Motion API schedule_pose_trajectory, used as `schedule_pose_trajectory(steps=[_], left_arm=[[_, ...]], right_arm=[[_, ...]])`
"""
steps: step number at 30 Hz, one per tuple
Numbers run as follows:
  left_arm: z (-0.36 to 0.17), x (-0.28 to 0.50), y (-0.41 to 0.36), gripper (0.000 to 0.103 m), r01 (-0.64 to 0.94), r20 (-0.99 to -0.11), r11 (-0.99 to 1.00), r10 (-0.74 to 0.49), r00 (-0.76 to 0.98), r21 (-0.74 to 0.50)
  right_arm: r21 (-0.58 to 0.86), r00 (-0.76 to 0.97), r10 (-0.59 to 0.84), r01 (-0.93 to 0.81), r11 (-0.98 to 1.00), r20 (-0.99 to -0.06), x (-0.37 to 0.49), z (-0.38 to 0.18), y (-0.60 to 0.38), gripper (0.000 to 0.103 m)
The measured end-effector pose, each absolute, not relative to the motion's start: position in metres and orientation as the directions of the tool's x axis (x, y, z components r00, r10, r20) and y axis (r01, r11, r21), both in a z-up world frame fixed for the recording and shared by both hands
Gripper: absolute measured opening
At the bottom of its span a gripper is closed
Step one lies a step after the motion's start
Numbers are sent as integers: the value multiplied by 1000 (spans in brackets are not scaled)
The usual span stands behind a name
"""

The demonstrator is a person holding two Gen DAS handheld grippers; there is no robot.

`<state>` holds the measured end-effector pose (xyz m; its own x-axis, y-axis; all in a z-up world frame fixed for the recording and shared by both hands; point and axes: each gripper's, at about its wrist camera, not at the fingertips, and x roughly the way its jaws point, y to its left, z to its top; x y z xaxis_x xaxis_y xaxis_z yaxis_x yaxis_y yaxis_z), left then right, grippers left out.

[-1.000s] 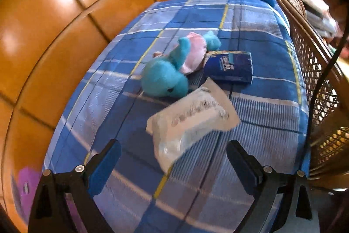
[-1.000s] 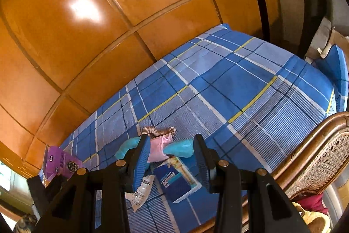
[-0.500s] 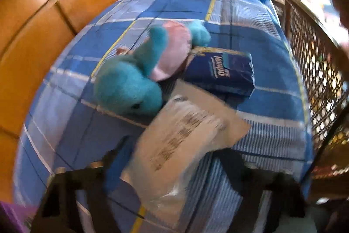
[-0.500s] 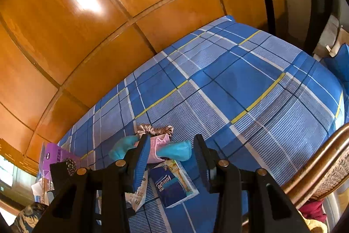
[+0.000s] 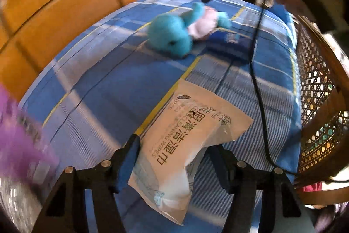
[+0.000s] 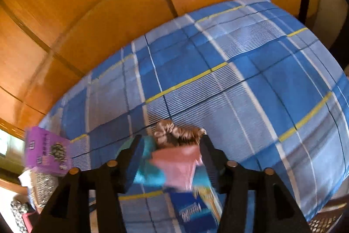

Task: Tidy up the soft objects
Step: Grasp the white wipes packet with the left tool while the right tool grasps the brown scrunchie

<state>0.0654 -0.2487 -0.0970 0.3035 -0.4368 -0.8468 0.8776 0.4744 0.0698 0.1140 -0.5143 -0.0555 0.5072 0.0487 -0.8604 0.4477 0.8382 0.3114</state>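
The left tongs (image 5: 174,158) are closing around a white pack of wipes (image 5: 185,145), which lies between the two fingers on the blue checked bed cover (image 5: 104,84); the left finger is against the pack's edge, while the right finger's contact is hidden behind the pack, so a firm grip cannot be confirmed. Well ahead of these tongs lies a turquoise and pink plush toy (image 5: 174,34), with a dark blue tissue pack (image 5: 229,45) just beside it. The right tongs (image 6: 172,158) are opening, about half spread, with the plush toy (image 6: 172,165) between the fingers; blur hides whether the pads touch it. Just ahead of their tips sits a brown scrunchie (image 6: 176,132), and below them the blue tissue pack (image 6: 192,215). Far to their left stands a purple box (image 6: 48,152).
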Motion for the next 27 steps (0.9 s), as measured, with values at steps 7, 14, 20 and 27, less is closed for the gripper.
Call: schedule_pose_trajectory(steps=[7,14,20,27], left_arm=[[-101,68,-206,65,779,-824,624,-414,387,53],[-110,77,-197,66,726,-795,686,-470,384,-55],[-108,76,-198,66,718,-777,694,-479,409,-50],[-104,83,-195,59,695,-785,713,-482,390,-93]], right_arm=[[149,328,-29,504,851,-944,156,-104,-509,63],[76,312,-112,532,843,-943,147,-113,-515,31],[61,311,-123,521,851,-942,149,-118,-512,35],[-12,313,-188,487,873,-931,156,-116,-500,33]])
